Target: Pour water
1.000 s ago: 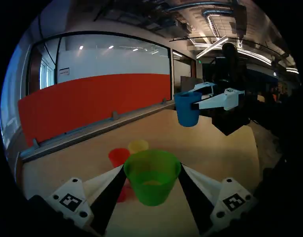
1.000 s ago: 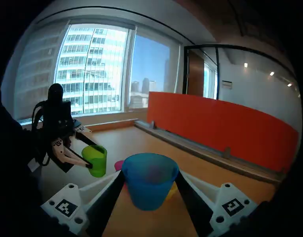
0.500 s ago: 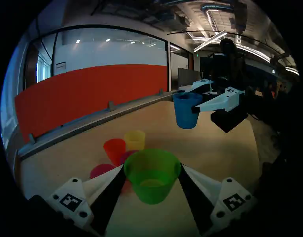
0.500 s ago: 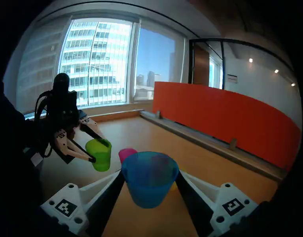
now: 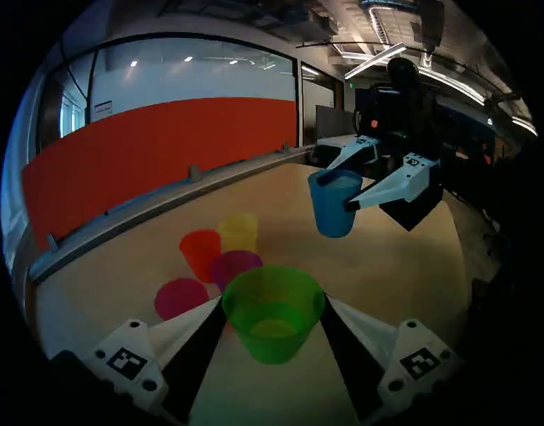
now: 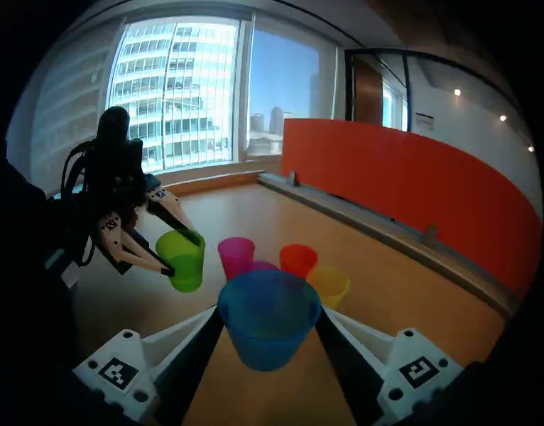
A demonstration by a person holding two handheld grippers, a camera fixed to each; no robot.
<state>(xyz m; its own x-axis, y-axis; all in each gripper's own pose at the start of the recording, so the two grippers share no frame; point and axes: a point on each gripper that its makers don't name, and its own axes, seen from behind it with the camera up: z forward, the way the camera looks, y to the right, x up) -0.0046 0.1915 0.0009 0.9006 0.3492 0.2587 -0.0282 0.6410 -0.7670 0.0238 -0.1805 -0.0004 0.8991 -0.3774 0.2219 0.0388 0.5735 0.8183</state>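
In the left gripper view my left gripper (image 5: 272,323) is shut on a green cup (image 5: 273,323) held upright above the table, with a little liquid at its bottom. Farther off to the right, the right gripper (image 5: 341,193) holds a blue cup (image 5: 334,202), tilted slightly. In the right gripper view my right gripper (image 6: 269,323) is shut on that blue cup (image 6: 269,319); its inside looks dark and I cannot tell what it holds. The left gripper (image 6: 178,250) with the green cup (image 6: 182,260) hangs at the left.
Several small cups stand on the wooden table (image 5: 385,263): pink (image 5: 181,299), purple (image 5: 236,265), orange (image 5: 201,253) and yellow (image 5: 238,232). An orange partition wall (image 5: 158,153) runs along the table's far edge. Large windows (image 6: 172,92) lie behind the left gripper.
Both views have tipped down towards the table, bringing the group of small cups into fuller sight. The two held cups have drawn a little closer together.
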